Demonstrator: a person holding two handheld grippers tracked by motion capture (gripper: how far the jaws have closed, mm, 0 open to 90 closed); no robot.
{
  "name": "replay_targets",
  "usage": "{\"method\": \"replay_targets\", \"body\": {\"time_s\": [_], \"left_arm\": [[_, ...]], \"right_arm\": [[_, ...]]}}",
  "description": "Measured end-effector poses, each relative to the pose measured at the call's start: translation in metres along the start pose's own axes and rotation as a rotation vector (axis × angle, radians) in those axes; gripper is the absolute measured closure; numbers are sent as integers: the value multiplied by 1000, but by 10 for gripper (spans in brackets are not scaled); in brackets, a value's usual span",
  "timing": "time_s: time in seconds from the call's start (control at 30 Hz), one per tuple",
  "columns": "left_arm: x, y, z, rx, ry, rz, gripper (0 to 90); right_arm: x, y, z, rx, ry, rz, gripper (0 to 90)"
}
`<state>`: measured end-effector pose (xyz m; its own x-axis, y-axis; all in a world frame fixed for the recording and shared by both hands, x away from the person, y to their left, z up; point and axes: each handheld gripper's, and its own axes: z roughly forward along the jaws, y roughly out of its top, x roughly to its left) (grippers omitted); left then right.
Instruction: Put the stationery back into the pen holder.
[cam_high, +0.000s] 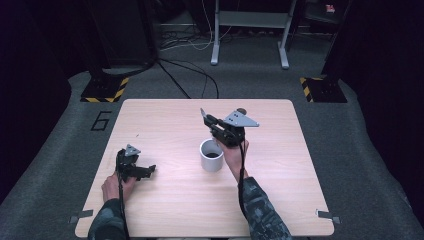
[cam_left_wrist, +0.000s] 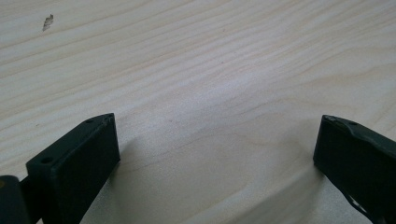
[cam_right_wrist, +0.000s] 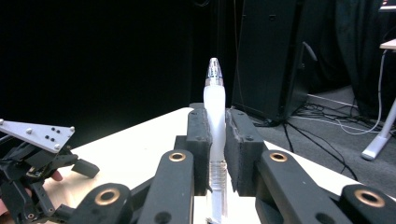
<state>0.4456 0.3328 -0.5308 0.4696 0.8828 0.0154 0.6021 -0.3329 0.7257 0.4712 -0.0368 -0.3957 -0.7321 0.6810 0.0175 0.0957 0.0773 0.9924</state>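
The right tool (cam_right_wrist: 215, 154) was clamped on a white pen (cam_right_wrist: 215, 116), its two black jaws pressed against the barrel from either side. In the right gripper view the pen stood upright between the pads, its clear pointed tip rising well above them and its ribbed lower part showing below. In the high view this right tool (cam_high: 204, 114) was held above the table (cam_high: 280, 200), just beyond a white cup (cam_high: 212, 155) that stood near the middle of the wooden top; the person's right hand (cam_high: 233, 152) gripped the tool's body right beside the cup. The left tool (cam_high: 150, 170) rested low near the table's left front part, well apart from the cup, with its jaws spread wide over bare wood and nothing between them.
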Motion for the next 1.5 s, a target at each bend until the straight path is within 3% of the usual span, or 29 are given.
{"method": "replay_targets", "body": {"time_s": [0.8,1.17,1.5], "left_arm": [[0,0,0,0,0,0,3],[0,0,0,0,0,-1,3],[0,0,0,0,0,-1,3]], "right_arm": [[9,-35,21,113,68,6,801],[5,-49,14,162,59,7,801],[5,-61,3,247,36,-2,799]]}}
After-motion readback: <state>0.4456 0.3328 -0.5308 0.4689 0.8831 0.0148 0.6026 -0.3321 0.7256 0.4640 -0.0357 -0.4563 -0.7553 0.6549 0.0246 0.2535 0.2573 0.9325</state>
